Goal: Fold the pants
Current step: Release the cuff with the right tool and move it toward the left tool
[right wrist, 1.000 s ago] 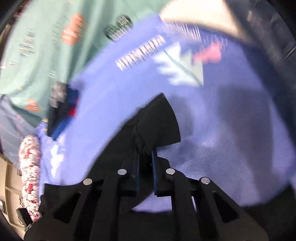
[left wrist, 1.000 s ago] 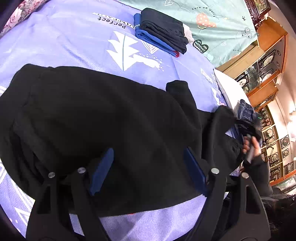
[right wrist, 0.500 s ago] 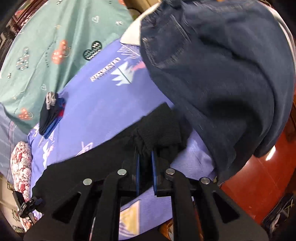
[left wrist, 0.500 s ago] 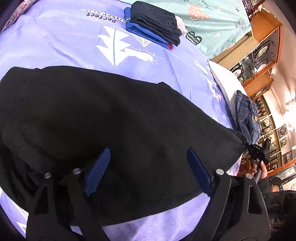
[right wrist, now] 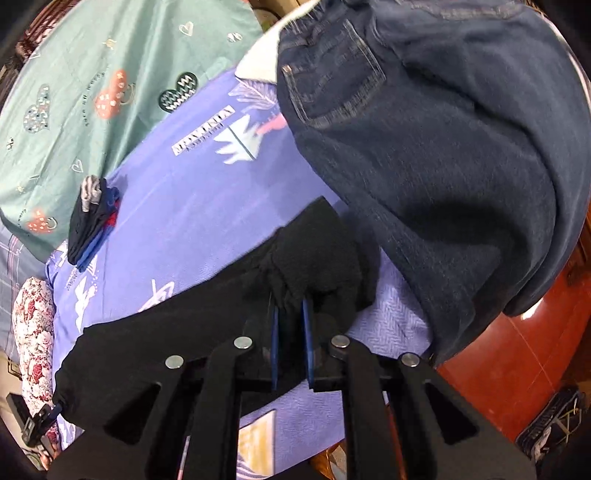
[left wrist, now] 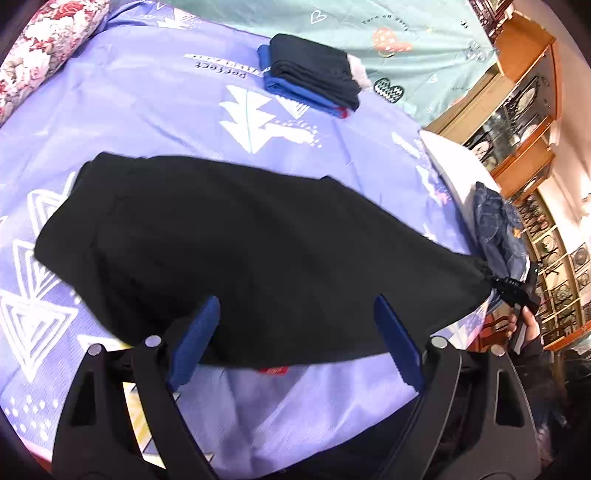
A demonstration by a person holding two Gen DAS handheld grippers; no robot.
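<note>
- Now, left side first: my left gripper [left wrist: 295,343] hovers with jaws spread wide, nothing between them, over the near edge of the black pants [left wrist: 240,251].
- Pants lie stretched on the purple bedspread [left wrist: 147,110], long axis running left-right.
- Over on the right, my right gripper [right wrist: 291,325] pinches one end taut; next fold, I reckon, needs my left to grab.

Bed cover: lilac sheet [left wrist: 155,110] printed with white tree shapes and lettering.
Far cover: mint fabric [left wrist: 424,33] with hearts and mushrooms.
Bolster: red floral roll [left wrist: 40,51] at the bed's edge.
Furniture: wooden glass-fronted cabinet [left wrist: 524,107] holding plates.
Floor: glossy red-brown [right wrist: 524,332].
</note>
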